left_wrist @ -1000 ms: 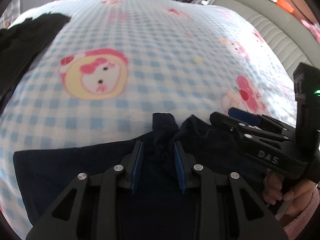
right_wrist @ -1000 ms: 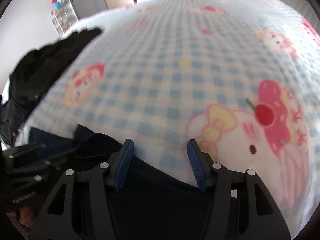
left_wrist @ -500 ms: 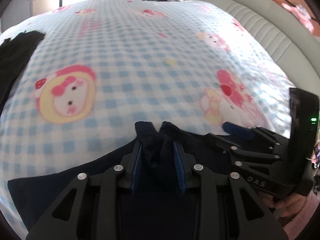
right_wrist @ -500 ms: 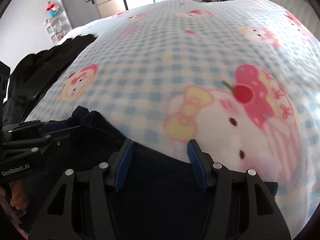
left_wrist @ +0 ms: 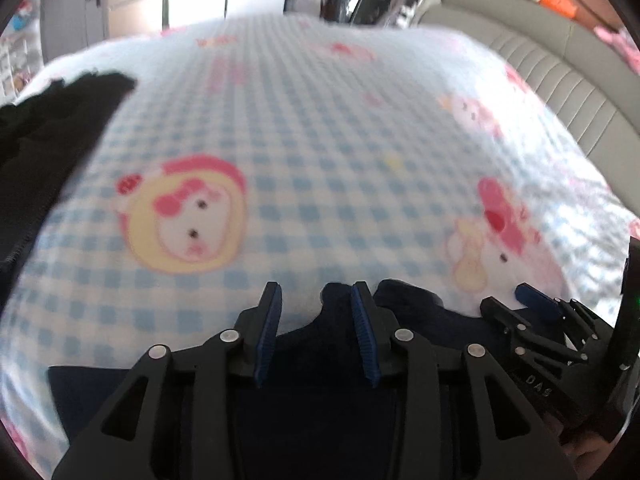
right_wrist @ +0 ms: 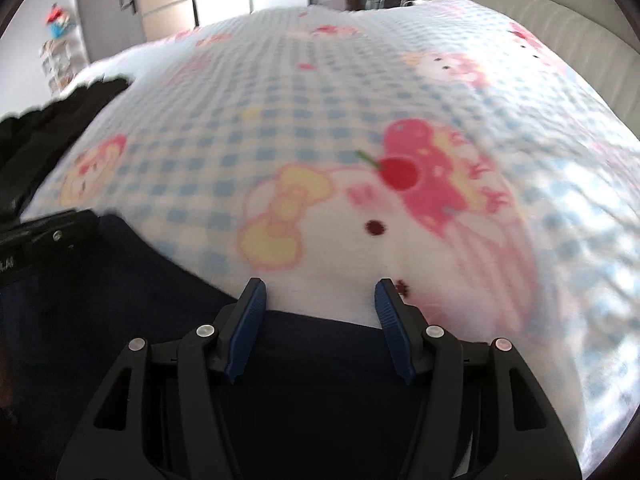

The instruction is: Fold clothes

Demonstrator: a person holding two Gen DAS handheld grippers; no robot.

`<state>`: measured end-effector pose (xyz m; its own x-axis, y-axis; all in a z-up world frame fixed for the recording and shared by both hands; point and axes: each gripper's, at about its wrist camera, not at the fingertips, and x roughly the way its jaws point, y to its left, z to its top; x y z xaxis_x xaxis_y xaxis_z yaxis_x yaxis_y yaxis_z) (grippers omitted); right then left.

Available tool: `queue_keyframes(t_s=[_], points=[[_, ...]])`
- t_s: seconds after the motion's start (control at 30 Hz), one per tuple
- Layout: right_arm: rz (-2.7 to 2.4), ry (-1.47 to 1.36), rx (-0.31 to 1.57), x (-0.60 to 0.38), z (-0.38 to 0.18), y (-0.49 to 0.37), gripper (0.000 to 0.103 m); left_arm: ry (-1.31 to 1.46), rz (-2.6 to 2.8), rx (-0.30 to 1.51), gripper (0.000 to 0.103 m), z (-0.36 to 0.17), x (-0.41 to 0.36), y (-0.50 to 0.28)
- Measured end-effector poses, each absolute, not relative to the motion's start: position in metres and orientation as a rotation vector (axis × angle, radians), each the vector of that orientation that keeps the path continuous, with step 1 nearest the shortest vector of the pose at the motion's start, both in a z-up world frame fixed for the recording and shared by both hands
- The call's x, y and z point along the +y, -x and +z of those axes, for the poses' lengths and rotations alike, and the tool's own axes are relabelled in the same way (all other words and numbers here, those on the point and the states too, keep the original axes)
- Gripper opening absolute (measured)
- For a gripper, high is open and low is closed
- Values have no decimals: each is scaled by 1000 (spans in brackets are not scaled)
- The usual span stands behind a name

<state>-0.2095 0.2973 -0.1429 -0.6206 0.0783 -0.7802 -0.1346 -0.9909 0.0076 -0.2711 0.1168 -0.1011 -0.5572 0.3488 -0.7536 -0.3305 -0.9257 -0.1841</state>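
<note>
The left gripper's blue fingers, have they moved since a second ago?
Yes. The left gripper has opened, releasing the navy garment bunched between its fingers, whose edge lies on the checked blanket.

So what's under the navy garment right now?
The navy garment lies on the checked cartoon blanket, which shows all round its far edge. Whatever sits beneath the blanket is covered.

We hold our right gripper (right_wrist: 318, 320) with its jaws wide apart over the edge of a navy garment (right_wrist: 120, 304) lying on a blue-checked cartoon blanket (right_wrist: 320, 120). Our left gripper (right_wrist: 48, 236) shows at the left edge, with dark clothes (right_wrist: 44, 128) beyond it.
</note>
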Motion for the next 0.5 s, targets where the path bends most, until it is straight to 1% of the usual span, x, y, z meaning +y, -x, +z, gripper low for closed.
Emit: queue_keyframes(t_s=[0.03,0.17,0.2,0.23,0.27,0.33,0.4,0.5], points=[[2771,1281,108,293,-136,207,58,1190,2465,-17,41,-98,118,267],[2965,1289,83,264,-117,204,58,1216,2452,72,41,-101,127,263],[3007,1310,70,256,-116,205,58,1236,2440,70,39,-105,127,264],[3037,1342,48,248,-117,207,58,1262,2421,60,40,-110,127,267],[3037,1386,20,243,-121,211,56,1287,2402,49,40,-115,126,269],[2969,1457,-9,243,-133,218,57,1316,2360,-26,41,-123,122,275],[2882,1502,-14,251,-148,223,57,1313,2399,-56,41,-123,117,274],[2832,1498,100,272,-154,224,57,1301,2463,-102,41,-120,108,271]])
